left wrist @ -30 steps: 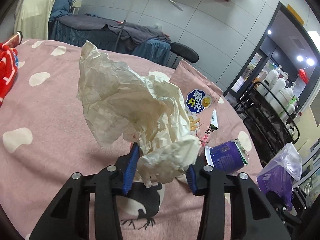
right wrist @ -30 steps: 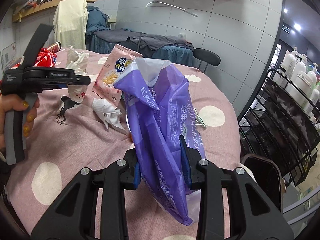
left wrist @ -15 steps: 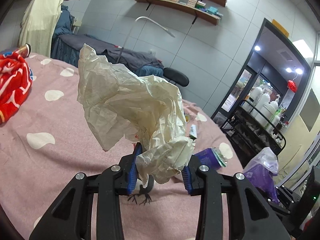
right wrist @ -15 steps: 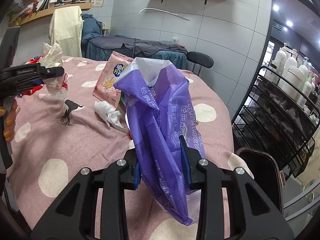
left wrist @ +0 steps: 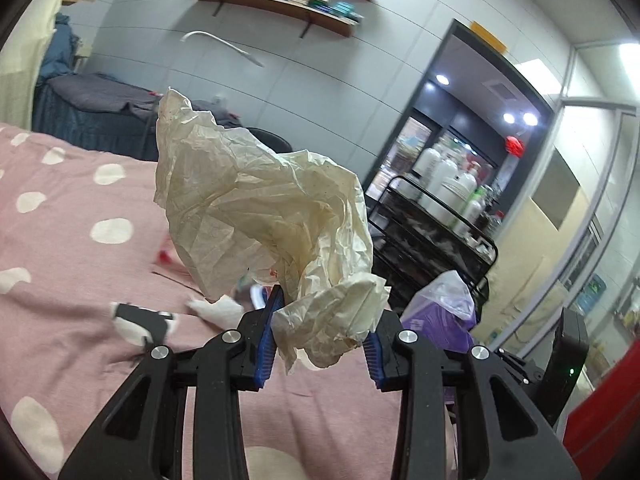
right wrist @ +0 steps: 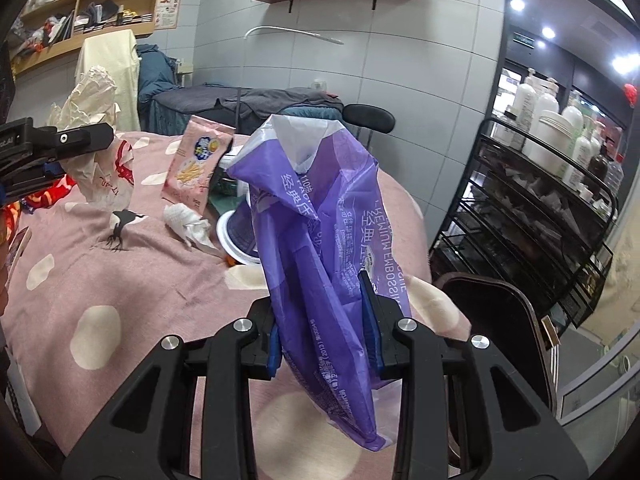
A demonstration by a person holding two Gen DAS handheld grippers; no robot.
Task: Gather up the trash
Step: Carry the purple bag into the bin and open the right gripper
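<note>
On the bed [right wrist: 132, 280], the snack packet [right wrist: 198, 168] stands behind a wad of tissue [right wrist: 186, 222], with a cup [right wrist: 236, 240] just right of the wad. The wire rack [right wrist: 532, 216] stands right of the bed, the chair [right wrist: 368, 118] behind it.

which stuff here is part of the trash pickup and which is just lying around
Part of the job: crumpled paper in the left gripper; purple bag in the right gripper; snack packet; tissue wad; purple cup.

Just lying about: bottle rack; red cloth; black stool.
</note>
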